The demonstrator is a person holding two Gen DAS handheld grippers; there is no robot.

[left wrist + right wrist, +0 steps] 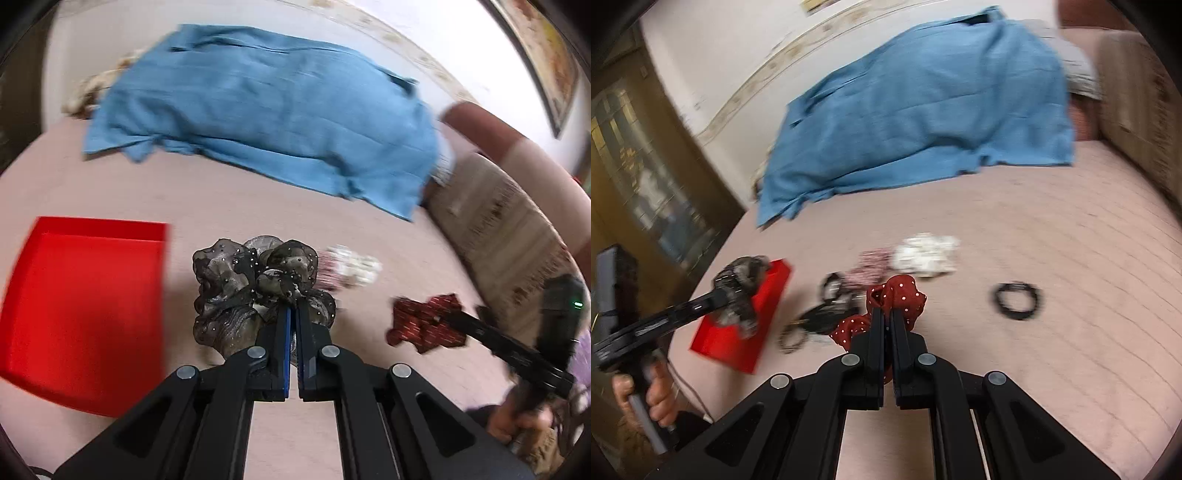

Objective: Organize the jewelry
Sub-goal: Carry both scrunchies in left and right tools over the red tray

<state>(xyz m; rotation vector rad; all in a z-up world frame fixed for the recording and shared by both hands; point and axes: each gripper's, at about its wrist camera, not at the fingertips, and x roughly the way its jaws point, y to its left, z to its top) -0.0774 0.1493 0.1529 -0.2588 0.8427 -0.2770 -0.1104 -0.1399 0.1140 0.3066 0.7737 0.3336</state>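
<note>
My left gripper is shut on a grey-brown sparkly scrunchie and holds it above the pink bed, just right of the red tray. In the right wrist view the same scrunchie hangs over the red tray. My right gripper is shut on a dark red dotted scrunchie, which also shows in the left wrist view. On the bed lie a white scrunchie, a pink patterned scrunchie, black hair pieces and a black band.
A blue cloth covers a heap at the back of the bed. A padded beige headboard runs along the right. A dark cabinet stands left of the bed. The bed's edge is near the tray.
</note>
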